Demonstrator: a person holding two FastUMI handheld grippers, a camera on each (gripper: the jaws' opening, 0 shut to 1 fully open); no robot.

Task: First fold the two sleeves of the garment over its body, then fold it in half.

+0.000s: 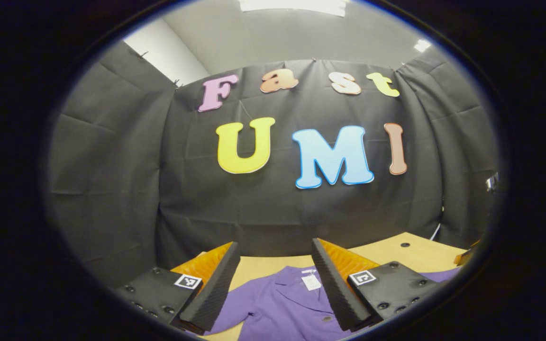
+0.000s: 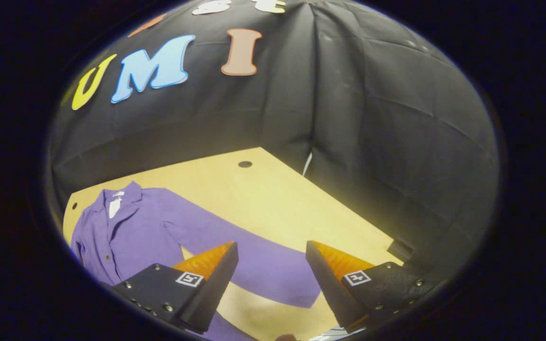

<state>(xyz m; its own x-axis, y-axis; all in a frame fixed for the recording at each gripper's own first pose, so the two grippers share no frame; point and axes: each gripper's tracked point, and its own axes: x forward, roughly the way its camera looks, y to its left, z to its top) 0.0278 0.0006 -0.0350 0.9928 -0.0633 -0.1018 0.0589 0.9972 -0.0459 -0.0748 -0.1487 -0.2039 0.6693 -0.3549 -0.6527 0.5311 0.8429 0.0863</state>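
Observation:
A purple button-up shirt (image 2: 131,227) lies flat on the wooden table (image 2: 273,199), collar toward the booth wall, with a white tag at the neck. One sleeve (image 2: 254,265) stretches out sideways across the table. My right gripper (image 2: 271,251) hangs open above that sleeve's cuff end, nothing between its fingers. In the left gripper view the shirt's collar and button placket (image 1: 292,303) lie below my left gripper (image 1: 275,251), which stands open and holds nothing. A strip of the purple sleeve (image 1: 443,274) shows at the right.
The black cloth wall closes off the table's far and right sides. Small round holes (image 2: 245,164) mark the tabletop. Bare wood lies beyond the sleeve toward the far corner.

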